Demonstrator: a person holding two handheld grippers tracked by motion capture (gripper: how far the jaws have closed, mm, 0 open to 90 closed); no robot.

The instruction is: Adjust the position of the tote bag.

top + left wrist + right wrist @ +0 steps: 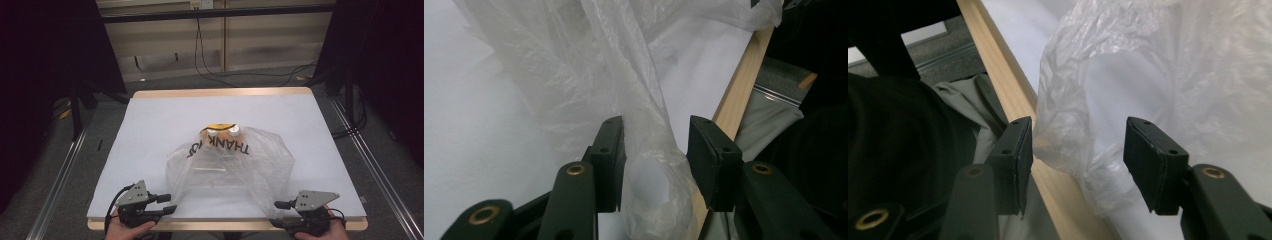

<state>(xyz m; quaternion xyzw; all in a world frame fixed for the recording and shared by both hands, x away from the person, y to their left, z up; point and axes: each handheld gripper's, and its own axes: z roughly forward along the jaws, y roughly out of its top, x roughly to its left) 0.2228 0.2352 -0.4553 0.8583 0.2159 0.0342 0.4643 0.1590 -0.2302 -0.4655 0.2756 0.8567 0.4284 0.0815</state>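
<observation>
A clear plastic bag (pixel 230 167) printed "THANK YOU" stands in the middle of the white table top (pixel 160 120), with yellow and white items (pixel 223 131) showing at its far side. My left gripper (pixel 167 203) sits at the bag's near left corner. In the left gripper view its jaws (pixel 656 122) stand apart with a twisted bag handle (pixel 651 150) between them, brushing one pad. My right gripper (pixel 279 214) is at the near right corner. Its jaws (pixel 1079 125) are open around crumpled bag plastic (pixel 1073 145) that hangs over the table edge.
The table's wooden front edge (pixel 225 225) runs just in front of both grippers. Grey fabric (pixel 983 100) lies below that edge. Metal rails (pixel 60 170) flank the table, and cables (pixel 210 65) trail across the floor behind it.
</observation>
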